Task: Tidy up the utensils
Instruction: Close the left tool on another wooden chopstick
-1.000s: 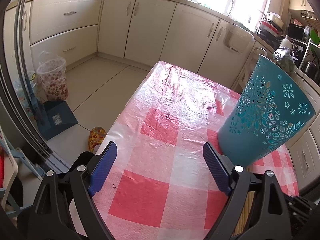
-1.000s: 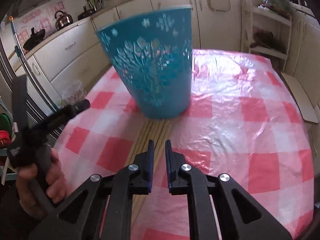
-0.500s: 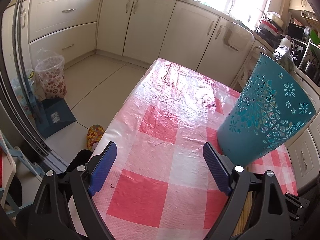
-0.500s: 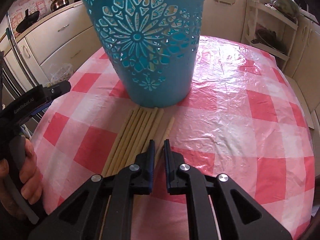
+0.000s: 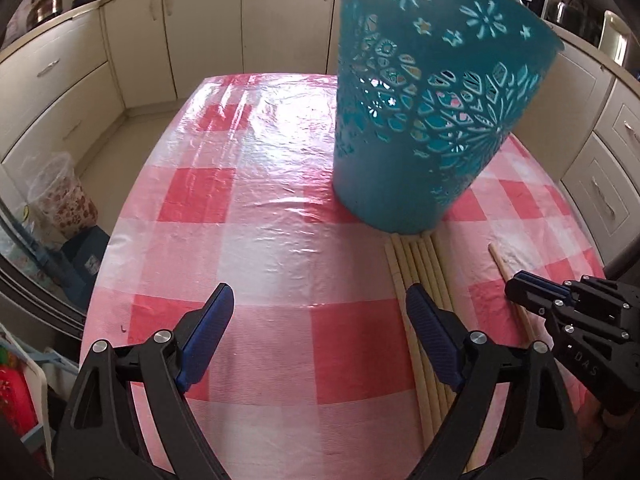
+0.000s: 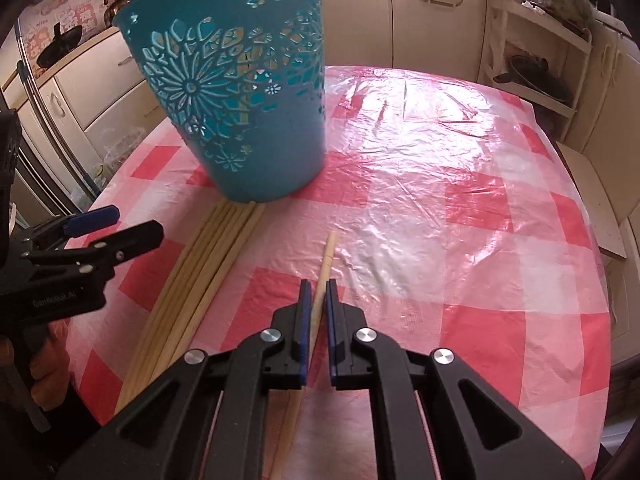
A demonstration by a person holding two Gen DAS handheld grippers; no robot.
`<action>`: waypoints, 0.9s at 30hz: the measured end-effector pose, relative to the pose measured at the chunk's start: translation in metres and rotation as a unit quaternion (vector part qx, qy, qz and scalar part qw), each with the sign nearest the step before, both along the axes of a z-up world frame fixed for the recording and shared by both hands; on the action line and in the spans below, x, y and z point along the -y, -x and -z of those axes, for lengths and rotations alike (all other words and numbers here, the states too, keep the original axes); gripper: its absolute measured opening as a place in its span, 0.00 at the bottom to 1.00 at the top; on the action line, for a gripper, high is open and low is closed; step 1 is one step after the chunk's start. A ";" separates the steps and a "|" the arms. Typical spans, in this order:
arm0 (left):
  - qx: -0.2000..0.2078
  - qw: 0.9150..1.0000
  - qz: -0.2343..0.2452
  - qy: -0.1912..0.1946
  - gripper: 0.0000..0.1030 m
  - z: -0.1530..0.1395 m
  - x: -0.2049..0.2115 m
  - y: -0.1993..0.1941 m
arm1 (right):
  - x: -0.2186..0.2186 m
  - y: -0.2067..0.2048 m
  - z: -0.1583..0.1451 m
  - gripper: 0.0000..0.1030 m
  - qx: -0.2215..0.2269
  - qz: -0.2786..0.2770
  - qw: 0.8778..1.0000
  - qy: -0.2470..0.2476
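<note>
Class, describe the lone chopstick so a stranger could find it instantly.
Start at the teal basket on the checked tablecloth. A bundle of pale sticks lies at its base. The lone chopstick lies apart on their right, alone between the right tongs.

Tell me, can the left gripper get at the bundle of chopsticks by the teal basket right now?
Probably yes. The left gripper is open, and the chopstick bundle lies uncovered beside its right finger; the right gripper is on the separate single chopstick.
</note>
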State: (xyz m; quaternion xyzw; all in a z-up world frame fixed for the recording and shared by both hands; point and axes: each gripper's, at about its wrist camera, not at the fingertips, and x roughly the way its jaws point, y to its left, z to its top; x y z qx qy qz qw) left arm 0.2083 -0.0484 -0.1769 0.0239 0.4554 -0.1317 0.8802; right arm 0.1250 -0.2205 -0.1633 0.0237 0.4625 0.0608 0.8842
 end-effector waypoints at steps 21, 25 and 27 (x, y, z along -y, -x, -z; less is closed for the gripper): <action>-0.016 0.998 0.007 -0.060 0.47 0.002 0.035 -0.003 | 0.012 -0.003 0.001 0.09 -0.004 0.005 0.998 -0.056; -0.015 0.998 0.030 -0.054 0.25 0.001 0.044 -0.003 | 0.014 -0.002 0.001 0.09 -0.004 0.005 0.998 -0.059; -0.016 0.998 0.036 -0.054 0.18 0.000 0.045 -0.002 | 0.015 -0.002 0.001 0.09 -0.004 0.004 0.998 -0.059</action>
